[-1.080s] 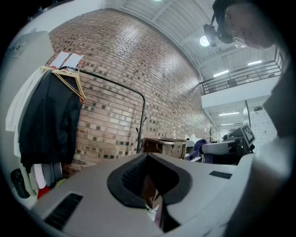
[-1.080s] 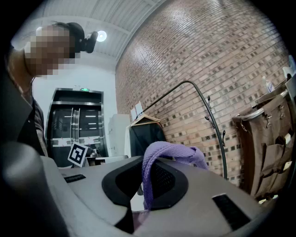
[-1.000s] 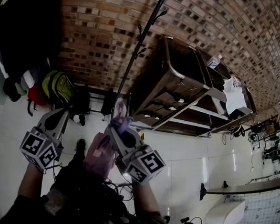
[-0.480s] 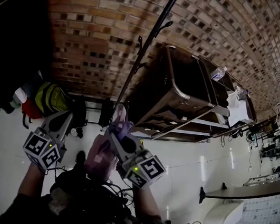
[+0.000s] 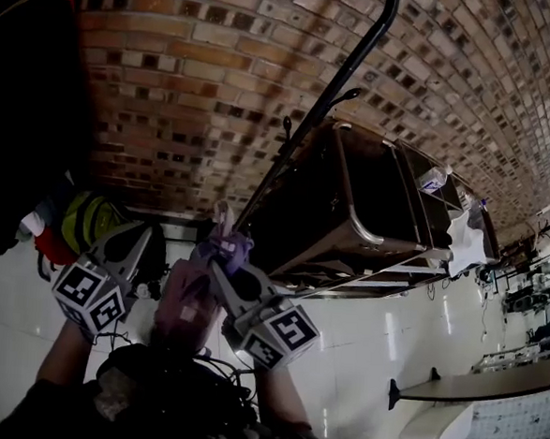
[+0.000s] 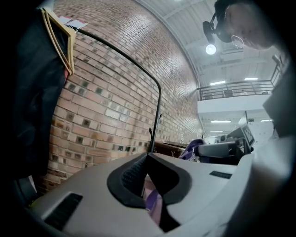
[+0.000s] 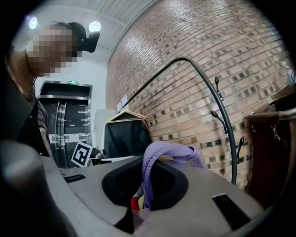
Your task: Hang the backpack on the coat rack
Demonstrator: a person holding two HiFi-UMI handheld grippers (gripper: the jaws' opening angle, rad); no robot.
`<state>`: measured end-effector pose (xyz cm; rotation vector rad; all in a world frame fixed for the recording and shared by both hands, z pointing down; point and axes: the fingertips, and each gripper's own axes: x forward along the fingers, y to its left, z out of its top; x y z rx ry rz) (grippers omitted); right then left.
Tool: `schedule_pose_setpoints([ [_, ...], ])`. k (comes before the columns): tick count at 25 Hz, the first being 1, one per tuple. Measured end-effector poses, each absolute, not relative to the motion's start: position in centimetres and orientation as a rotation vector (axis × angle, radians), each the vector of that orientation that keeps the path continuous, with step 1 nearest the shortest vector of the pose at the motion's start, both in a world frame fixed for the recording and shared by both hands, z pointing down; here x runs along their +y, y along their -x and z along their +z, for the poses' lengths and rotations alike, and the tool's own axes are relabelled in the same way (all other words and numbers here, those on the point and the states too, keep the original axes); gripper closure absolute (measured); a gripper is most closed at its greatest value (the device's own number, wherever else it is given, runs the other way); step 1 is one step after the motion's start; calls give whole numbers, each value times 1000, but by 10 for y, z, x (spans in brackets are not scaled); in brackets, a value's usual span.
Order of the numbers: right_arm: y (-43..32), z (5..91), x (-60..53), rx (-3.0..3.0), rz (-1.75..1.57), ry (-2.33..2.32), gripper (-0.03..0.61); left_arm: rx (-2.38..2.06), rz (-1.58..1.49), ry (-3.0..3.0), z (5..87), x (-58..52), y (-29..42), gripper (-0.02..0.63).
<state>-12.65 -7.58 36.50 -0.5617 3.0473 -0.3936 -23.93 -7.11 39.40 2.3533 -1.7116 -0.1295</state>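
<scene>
The pink and purple backpack hangs between my two grippers in the head view. Its purple top loop drapes over my right gripper, whose jaws are shut on the loop. My left gripper is shut on a purple strip of the backpack. The black coat rack pole slants up just beyond the right gripper, with small hooks on it. In the right gripper view the rack curves up at the right, its hooks bare. The left gripper sits left of the bag.
A brick wall stands behind the rack. A dark metal shelf cart sits right of the pole, with a white cloth and a bottle. Yellow-green and red bags lie at the left, under dark hanging clothes.
Both grippers and the backpack have come closer to the brick wall and the rack. The pole now looms larger and just above the right gripper. Both grips are unchanged.
</scene>
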Motion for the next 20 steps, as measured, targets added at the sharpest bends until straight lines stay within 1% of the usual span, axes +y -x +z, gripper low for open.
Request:
schedule_pose_setpoints([
  [10,165,355,-139,2991,-373,558,551,-1677,-109,-2382,402,-129,266,601],
  [20,190,339,-218,3025,-290,358,551,-1768,-90,-2320,399,-196,269,601],
])
